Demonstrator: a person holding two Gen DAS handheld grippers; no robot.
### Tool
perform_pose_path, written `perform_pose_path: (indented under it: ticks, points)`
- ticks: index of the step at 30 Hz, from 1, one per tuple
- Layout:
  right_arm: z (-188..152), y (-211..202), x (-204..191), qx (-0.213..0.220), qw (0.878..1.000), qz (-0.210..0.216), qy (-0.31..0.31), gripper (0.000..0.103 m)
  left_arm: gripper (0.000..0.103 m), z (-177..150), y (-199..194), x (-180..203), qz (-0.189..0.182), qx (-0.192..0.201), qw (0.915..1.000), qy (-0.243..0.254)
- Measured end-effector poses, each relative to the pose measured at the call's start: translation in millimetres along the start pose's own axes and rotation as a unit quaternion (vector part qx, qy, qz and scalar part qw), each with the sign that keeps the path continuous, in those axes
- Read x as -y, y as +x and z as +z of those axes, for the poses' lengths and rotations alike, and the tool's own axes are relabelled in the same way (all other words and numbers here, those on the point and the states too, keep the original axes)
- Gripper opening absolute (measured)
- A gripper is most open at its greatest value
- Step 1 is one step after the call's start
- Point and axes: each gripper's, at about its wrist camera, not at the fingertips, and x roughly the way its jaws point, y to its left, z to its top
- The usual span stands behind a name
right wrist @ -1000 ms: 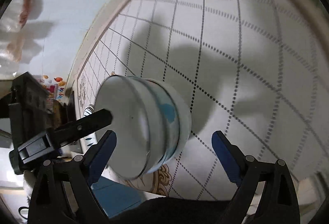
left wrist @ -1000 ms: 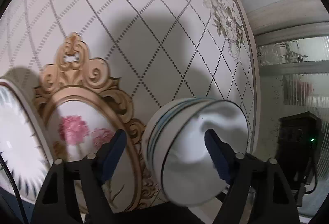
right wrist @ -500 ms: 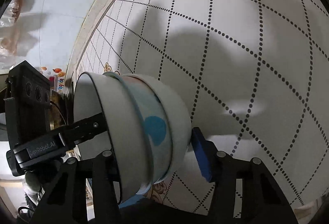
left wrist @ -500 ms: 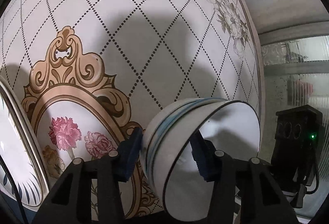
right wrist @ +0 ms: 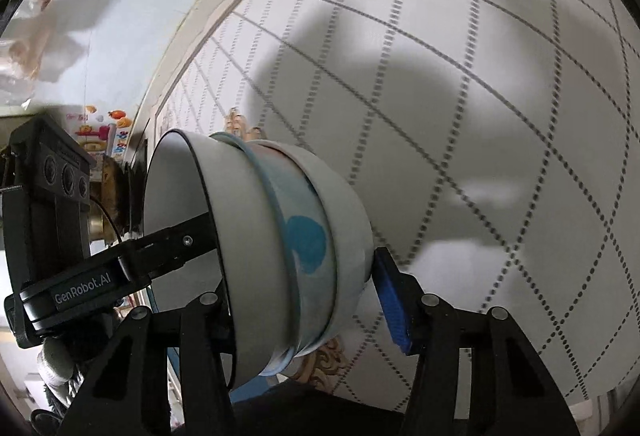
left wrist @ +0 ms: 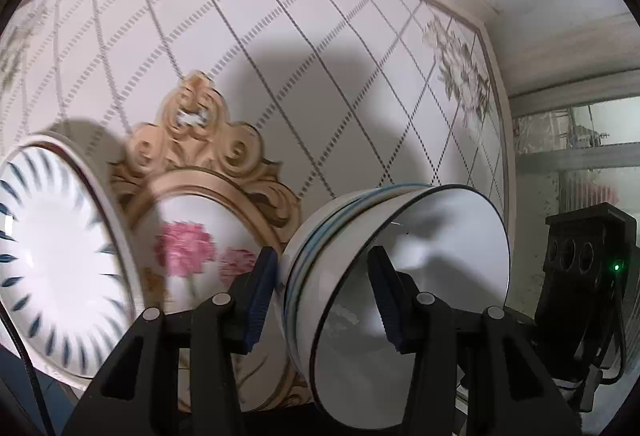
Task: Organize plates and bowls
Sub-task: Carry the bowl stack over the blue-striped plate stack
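The table (left wrist: pixel 248 48) is covered by a white cloth printed with a diamond grid of dotted lines. A gold scrolled oval medallion (left wrist: pixel 200 156) with pink flowers (left wrist: pixel 186 248) is printed at centre-left of the left wrist view, and a pale floral spray (left wrist: pixel 460 68) lies toward 2 o'clock. A white plate (left wrist: pixel 52 268) with dark blue radial strokes sits at 9 o'clock; whether it rests flat cannot be told. The right wrist view shows the same grid (right wrist: pixel 460 116).
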Motion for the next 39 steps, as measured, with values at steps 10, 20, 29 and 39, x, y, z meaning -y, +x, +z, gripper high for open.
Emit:
perform_pose_path:
  ticks: [10,20,29,39]
  points:
    - [-1.4,22.0,-87.7,-0.012,0.999,0.019,-0.040,0.057,0.044,1.1,-70.6,-68.4,0.017,0.031,0.9992,-0.019]
    - [-1.2,90.9,-172.5,-0.045,0.995,0.034,-0.080,0.056,0.044,-8.8,-108.5,-162.6,0.032,0.054,0.9961,-0.061]
    - [-4.9,138.7,-201.9,-0.070,0.992,0.013,-0.101,0.056,0.044,-14.8,-100.1,-209.4,0.040,0.050,0.9946,-0.082]
    - [-5.5,159.6,-201.6,-0.074,0.993,-0.007,-0.090,0.056,0.044,-13.5,-86.1,-220.8,0.034,0.037,0.9955,-0.080]
